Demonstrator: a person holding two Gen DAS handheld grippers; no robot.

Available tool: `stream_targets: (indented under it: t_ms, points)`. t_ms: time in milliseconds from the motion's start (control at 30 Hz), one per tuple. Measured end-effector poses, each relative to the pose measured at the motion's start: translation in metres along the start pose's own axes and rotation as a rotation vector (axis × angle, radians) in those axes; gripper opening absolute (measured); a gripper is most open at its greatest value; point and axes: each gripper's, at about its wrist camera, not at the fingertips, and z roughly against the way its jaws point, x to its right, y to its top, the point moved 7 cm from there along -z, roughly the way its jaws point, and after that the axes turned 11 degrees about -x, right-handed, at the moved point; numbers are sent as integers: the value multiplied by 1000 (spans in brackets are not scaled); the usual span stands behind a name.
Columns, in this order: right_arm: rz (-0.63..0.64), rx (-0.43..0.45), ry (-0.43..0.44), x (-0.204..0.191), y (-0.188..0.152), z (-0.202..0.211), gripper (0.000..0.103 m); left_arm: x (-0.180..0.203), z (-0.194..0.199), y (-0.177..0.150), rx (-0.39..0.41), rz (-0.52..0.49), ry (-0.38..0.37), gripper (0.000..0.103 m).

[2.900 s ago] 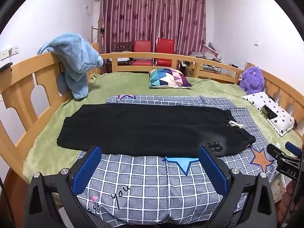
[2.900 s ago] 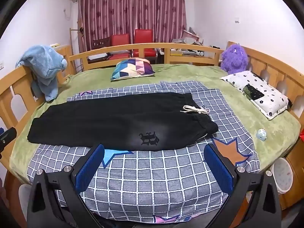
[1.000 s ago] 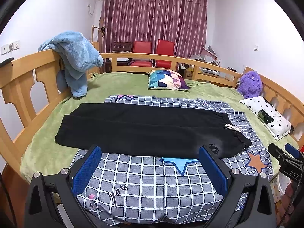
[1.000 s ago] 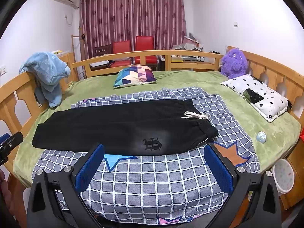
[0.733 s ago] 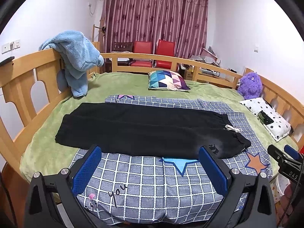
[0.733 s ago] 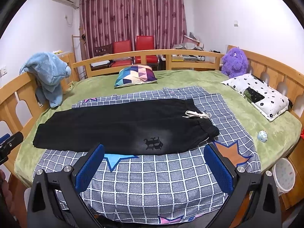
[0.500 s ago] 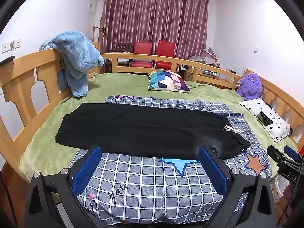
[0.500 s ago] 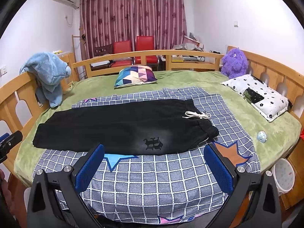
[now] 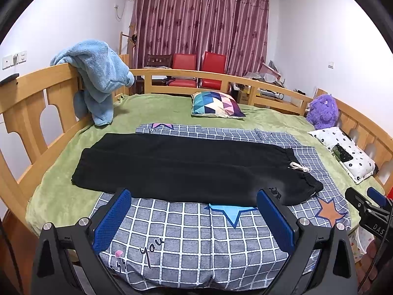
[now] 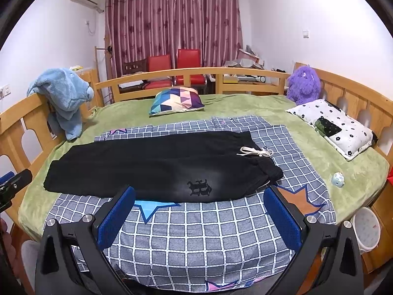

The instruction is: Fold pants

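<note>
Left wrist view: black fabric pants (image 9: pixel 191 169) lie flat, lengthwise across the bed, legs stacked one on the other, waistband with white drawstring (image 9: pixel 299 167) at the right end, cuffs at the left. They rest mostly on a grey-and-white checked blanket with star prints (image 9: pixel 196 236); the cuff end overhangs onto the green fleece sheet (image 9: pixel 56 196).

Left gripper (image 9: pixel 194 204) hangs above the blanket's near part, blue-padded jaws spread wide, nothing between them. Pants' near edge sits just beyond the fingertips, apart from both pads.

Right wrist view: right gripper (image 10: pixel 199 201) likewise wide apart and empty, short of the pants (image 10: pixel 157 164). The embroidered logo (image 10: pixel 199 186) lies between its fingertips and just beyond them, waistband corner off to the right.

Edges: bare checked blanket (image 10: pixel 196 241) runs from the pants' near edge to the bed's near edge. Beyond the far edge, a strip of blanket, then green sheet (image 10: pixel 319 147) up to a multicoloured geometric cushion (image 10: pixel 176 100). Right of the waistband, open blanket, then sheet with a small pale blue figurine (image 10: pixel 337 179); white flower-print pillow (image 10: pixel 334 127) and purple plush toy (image 10: pixel 304 84) well apart. Wooden bed rail (image 9: pixel 29 103) with a draped light blue fleece blanket (image 9: pixel 98 78) borders the cuff side.
</note>
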Motion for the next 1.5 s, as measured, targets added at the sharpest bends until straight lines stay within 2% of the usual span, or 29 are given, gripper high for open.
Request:
stream_targets:
  t_ms: [167, 233, 400, 500, 600, 667, 733, 767, 833, 900, 1000, 1133, 1300, 1433, 1467, 1500]
  points:
    - [6, -11, 15, -5, 5, -12, 103, 0, -6, 5, -7, 22, 23, 103]
    - [10, -22, 22, -9, 4, -20, 103, -15, -18, 6, -18, 50, 26, 103]
    - [20, -67, 55, -15, -6, -58, 103, -34, -58, 0, -66, 90, 34, 103]
    - [19, -99, 67, -12, -11, -90, 102, -62, -90, -8, -91, 134, 65, 103]
    - [-1, -133, 62, -1, -19, -130, 96, -90, -134, -19, -170, 200, 39, 102]
    - [-30, -174, 55, 9, -26, -162, 89, -110, -160, -28, -212, 249, 1, 97]
    - [-78, -243, 83, 20, -34, -195, 66, -130, -186, -37, -253, 296, -26, 97]
    - [-99, -267, 104, 24, -37, -207, 62, -139, -197, -42, -271, 322, -34, 94]
    - [-173, -289, 134, 39, -45, -234, 61, -157, -220, -51, -298, 375, -45, 87]
    - [-220, -289, 136, 49, -48, -251, 61, -171, -239, -59, -319, 428, -66, 86]
    - [-278, -314, 161, 60, -52, -275, 61, -185, -263, -64, -314, 510, -137, 86]
    - [-374, -349, 234, 68, -59, -297, 62, -199, -289, -61, -277, 569, -200, 86]
    - [-420, -325, 244, 74, -53, -314, 63, -207, -311, -47, -242, 583, -195, 83]
    - [-442, -310, 201, 75, -39, -334, 61, -218, -324, -37, -210, 661, -194, 73]
    - [-441, -304, 190, 76, -34, -338, 54, -222, -329, -34, -211, 674, -183, 63]
    - [-439, -298, 176, 76, -31, -342, 38, -226, -331, -33, -219, 679, -169, 57]
